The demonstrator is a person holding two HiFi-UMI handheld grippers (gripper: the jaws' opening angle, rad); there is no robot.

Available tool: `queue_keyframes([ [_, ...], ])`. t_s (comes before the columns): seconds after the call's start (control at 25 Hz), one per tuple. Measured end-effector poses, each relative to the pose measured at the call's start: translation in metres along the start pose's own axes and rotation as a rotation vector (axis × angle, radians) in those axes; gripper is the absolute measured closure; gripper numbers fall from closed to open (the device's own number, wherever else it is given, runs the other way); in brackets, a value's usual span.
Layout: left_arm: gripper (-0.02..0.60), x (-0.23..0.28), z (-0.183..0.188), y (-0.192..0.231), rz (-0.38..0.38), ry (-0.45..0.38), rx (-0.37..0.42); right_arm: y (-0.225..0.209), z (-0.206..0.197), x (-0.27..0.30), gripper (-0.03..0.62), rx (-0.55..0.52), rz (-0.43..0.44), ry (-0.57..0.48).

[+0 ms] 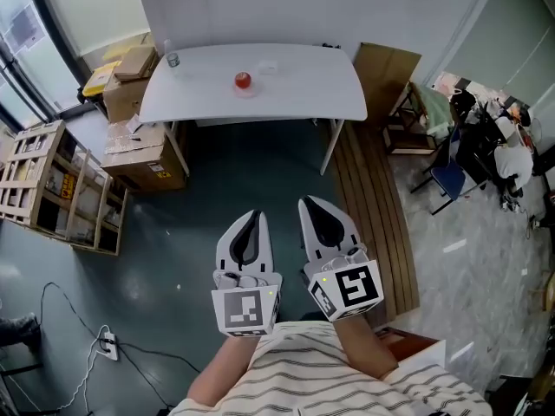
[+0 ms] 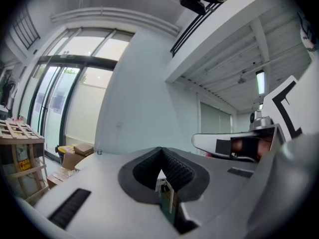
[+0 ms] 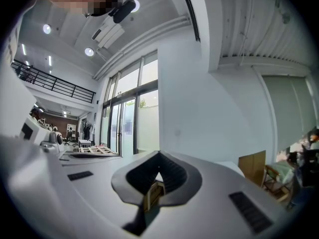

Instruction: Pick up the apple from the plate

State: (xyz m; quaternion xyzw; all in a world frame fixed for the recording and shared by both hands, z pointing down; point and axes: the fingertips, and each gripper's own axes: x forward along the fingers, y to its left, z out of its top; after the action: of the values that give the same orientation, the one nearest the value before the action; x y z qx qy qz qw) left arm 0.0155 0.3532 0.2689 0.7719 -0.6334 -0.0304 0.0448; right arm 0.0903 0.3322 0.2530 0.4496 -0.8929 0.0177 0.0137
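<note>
In the head view a red apple point(image 1: 243, 81) sits on a small plate point(image 1: 246, 90) near the middle of a white table point(image 1: 208, 94) far ahead. Both grippers are held side by side close to my body, well short of the table, over the dark floor. The left gripper point(image 1: 252, 217) has its jaws pressed together with nothing between them, and its own view shows the same shut left gripper point(image 2: 160, 149). The right gripper point(image 1: 305, 203) also looks shut and empty, as in the right gripper view of the right gripper point(image 3: 159, 154).
A small can point(image 1: 173, 60) stands at the table's left end. Cardboard boxes point(image 1: 139, 146) are stacked left of the table, wooden crates point(image 1: 61, 189) stand further left. Wooden boards point(image 1: 375, 198), a chair point(image 1: 408, 115) and clutter lie right. A power strip point(image 1: 107, 347) and cables lie on the floor.
</note>
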Motion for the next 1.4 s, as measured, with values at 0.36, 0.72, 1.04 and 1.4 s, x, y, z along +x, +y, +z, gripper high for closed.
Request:
queue_keyframes([
  [0.36,0.578,0.042,-0.015,0.034,0.001,0.034,-0.029,-0.011,-0.015,0.051,0.589,0.012,-0.022,0.029],
  [0.72,0.578,0.132,-0.019,0.057,0.019,0.035,0.007,-0.063,-0.019,0.13,0.589,0.015,-0.002,0.009],
  [1.04,0.578,0.242,-0.015,0.084,0.073,0.012,0.047,-0.133,-0.016,0.228,0.589,0.036,0.022,-0.011],
  [1.4,0.578,0.332,-0.012,0.11,0.128,0.039,0.066,-0.186,-0.009,0.308,0.589,0.064,0.061,-0.018],
])
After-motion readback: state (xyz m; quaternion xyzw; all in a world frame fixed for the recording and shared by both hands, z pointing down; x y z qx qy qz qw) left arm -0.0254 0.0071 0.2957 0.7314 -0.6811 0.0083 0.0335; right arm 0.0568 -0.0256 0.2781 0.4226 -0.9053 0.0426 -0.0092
